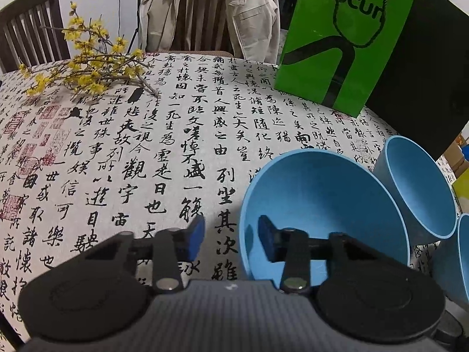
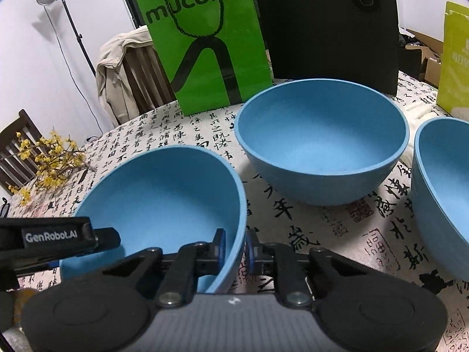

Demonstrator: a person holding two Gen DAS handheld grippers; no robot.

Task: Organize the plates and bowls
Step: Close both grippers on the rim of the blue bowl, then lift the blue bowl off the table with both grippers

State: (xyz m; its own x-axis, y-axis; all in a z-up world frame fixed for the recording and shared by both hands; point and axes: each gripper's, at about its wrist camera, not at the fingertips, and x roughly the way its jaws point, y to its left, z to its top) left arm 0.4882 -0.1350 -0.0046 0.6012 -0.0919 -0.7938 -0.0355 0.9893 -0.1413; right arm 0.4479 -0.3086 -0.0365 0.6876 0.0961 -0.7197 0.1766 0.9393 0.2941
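Note:
Three blue bowls stand on a table with a calligraphy cloth (image 1: 176, 152). The nearest bowl (image 1: 322, 193) (image 2: 164, 193) sits between both grippers. My left gripper (image 1: 231, 237) straddles this bowl's left rim, one blue pad outside and one inside, with gaps to the wall on both sides. My right gripper (image 2: 235, 245) is shut on the same bowl's right rim, pads pressed against the wall. The left gripper's black housing (image 2: 52, 236) shows at the bowl's far side. A second bowl (image 2: 322, 146) (image 1: 419, 187) stands behind, and a third bowl (image 2: 442, 182) to the right.
A green paper bag (image 2: 205, 47) and a black bag (image 2: 328, 29) stand at the table's back. A branch of yellow flowers (image 1: 88, 67) lies at the far left. A chair with a beige jacket (image 1: 205, 11) stands behind the table. A yellow-green box (image 2: 454, 64) is at the right.

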